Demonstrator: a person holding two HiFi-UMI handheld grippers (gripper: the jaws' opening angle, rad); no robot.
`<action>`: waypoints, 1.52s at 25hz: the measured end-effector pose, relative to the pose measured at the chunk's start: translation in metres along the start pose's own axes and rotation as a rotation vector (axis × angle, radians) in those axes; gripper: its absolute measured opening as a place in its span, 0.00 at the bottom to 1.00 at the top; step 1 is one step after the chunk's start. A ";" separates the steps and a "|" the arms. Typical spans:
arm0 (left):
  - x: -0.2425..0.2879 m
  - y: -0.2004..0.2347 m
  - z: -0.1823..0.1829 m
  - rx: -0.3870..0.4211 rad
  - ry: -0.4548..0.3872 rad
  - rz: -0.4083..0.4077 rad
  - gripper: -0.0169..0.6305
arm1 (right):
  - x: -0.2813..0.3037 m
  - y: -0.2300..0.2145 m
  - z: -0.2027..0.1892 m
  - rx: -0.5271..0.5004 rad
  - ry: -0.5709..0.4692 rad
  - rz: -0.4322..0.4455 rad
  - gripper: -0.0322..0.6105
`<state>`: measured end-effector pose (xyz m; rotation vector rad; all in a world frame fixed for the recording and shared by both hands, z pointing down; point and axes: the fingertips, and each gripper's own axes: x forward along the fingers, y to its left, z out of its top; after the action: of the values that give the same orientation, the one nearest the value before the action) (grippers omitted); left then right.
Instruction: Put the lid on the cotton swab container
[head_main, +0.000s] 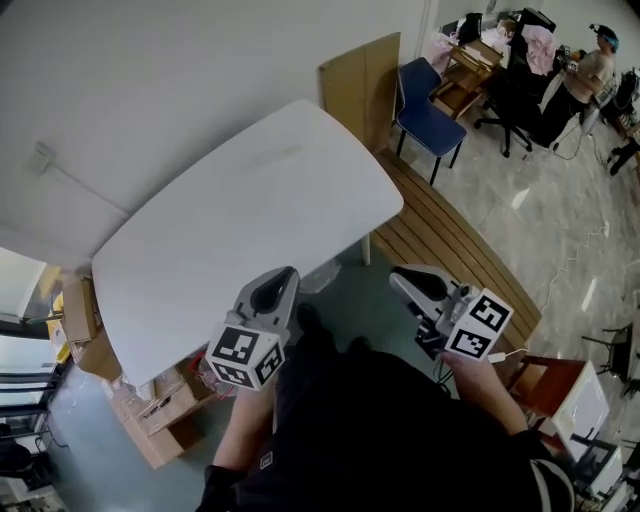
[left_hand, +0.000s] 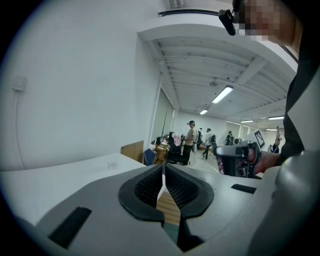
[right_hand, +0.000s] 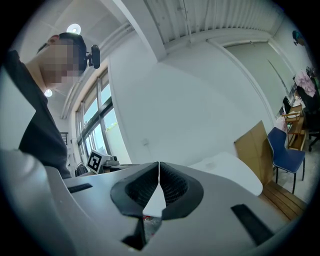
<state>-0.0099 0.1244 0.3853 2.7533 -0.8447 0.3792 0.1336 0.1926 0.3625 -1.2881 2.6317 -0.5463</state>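
Note:
A small clear thing, faint and hard to make out, lies on the white table (head_main: 200, 250) toward its far side (head_main: 284, 155); it also shows as a pale speck in the left gripper view (left_hand: 111, 164). No lid can be told apart. My left gripper (head_main: 276, 288) is held off the table's near edge, its jaws shut with nothing between them (left_hand: 163, 167). To its right my right gripper (head_main: 408, 281) hangs over the floor beside the table, also shut and empty (right_hand: 158, 165). Both are well short of the clear thing.
A cardboard panel (head_main: 360, 85) and a blue chair (head_main: 425, 105) stand past the table's far right corner. A slatted wooden bench (head_main: 450, 240) runs along the right. Cardboard boxes (head_main: 150, 410) sit on the floor at the left. People work in the far right background.

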 end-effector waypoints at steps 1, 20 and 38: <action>0.002 0.008 0.001 -0.004 -0.001 0.004 0.07 | 0.009 -0.004 0.001 0.002 0.004 0.001 0.08; 0.017 0.183 0.039 0.003 -0.050 -0.003 0.07 | 0.212 -0.032 0.046 -0.075 0.057 0.033 0.08; 0.132 0.249 0.053 -0.025 -0.054 0.040 0.07 | 0.310 -0.142 0.046 -0.063 0.211 0.145 0.08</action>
<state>-0.0383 -0.1592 0.4135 2.7390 -0.9121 0.3008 0.0602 -0.1431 0.3804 -1.0981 2.9080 -0.6104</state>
